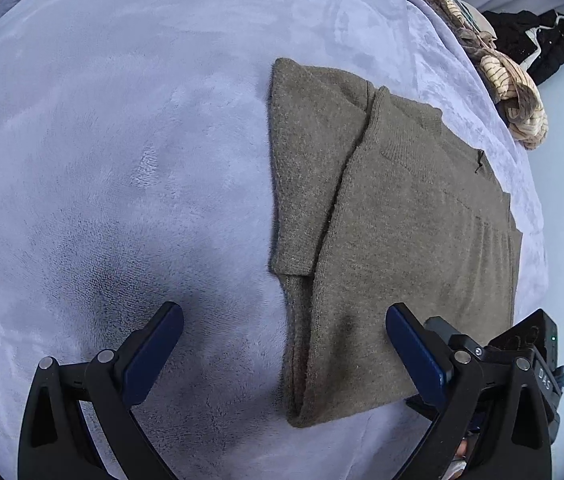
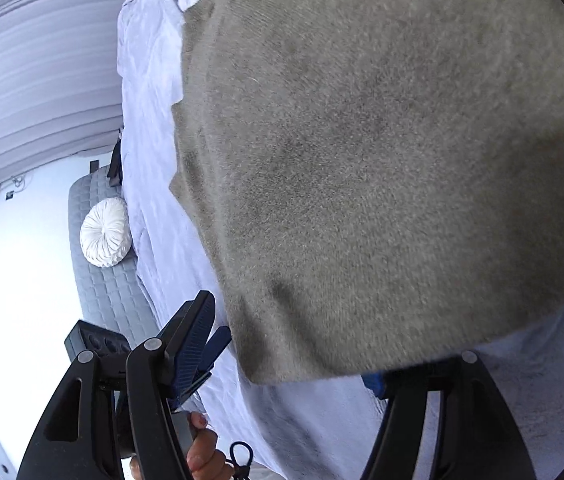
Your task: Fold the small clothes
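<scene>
The left claw (image 1: 283, 344) points steeply down over the bed (image 1: 102, 140), jaws wide and empty. One folded olive sweater (image 1: 393, 220) lies right of centre. The right claw (image 2: 293, 344) is spread wide, the sweater's edge draping over one finger. One pile of clothes (image 1: 493, 68) sits upper right.

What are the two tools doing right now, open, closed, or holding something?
Left tool: open, holding nothing, poised over the sweater's near edge.
Right tool: open, sweater corner lying between its fingers, not gripped.
</scene>
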Action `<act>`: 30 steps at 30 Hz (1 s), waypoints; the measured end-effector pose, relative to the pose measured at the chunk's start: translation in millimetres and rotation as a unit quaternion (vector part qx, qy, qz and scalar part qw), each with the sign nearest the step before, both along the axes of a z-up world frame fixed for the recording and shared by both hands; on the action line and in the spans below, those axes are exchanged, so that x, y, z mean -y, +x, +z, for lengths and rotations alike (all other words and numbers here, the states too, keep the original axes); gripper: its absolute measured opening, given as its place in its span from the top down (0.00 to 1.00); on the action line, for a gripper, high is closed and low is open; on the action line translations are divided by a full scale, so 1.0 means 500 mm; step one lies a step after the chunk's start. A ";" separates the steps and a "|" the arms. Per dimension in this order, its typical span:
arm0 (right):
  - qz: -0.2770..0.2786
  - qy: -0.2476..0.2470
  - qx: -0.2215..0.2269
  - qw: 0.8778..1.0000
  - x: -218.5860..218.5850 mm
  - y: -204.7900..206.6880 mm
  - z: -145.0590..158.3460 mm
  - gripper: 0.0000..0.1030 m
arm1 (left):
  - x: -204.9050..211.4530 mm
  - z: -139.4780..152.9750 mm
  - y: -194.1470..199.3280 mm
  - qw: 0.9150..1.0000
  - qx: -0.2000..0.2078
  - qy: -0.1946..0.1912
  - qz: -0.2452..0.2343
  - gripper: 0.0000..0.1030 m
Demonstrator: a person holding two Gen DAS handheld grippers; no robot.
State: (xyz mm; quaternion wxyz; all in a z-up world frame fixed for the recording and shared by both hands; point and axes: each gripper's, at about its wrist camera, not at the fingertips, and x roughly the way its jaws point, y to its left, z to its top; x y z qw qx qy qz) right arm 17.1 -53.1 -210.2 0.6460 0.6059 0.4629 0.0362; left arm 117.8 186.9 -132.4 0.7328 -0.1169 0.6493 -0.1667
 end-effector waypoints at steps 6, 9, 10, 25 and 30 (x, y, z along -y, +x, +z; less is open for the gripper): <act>-0.027 0.045 -0.024 0.998 0.003 0.016 -0.032 0.54 | -0.026 -0.012 0.008 0.999 -0.022 -0.029 0.033 0.01; -0.044 0.080 -0.028 0.995 0.016 0.008 -0.043 0.84 | -0.034 -0.014 0.015 0.997 -0.032 -0.064 0.040 0.01; -0.047 0.093 -0.020 0.994 0.017 0.008 -0.041 0.85 | -0.031 -0.014 0.017 0.996 -0.035 -0.078 0.038 0.01; 0.007 0.076 0.097 0.992 0.033 0.038 0.076 0.90 | 0.087 -0.036 0.130 0.954 -0.098 -0.281 0.030 0.01; 0.055 0.044 0.058 0.996 0.014 0.039 0.062 0.87 | 0.163 -0.017 0.123 0.987 -0.050 -0.143 -0.047 0.05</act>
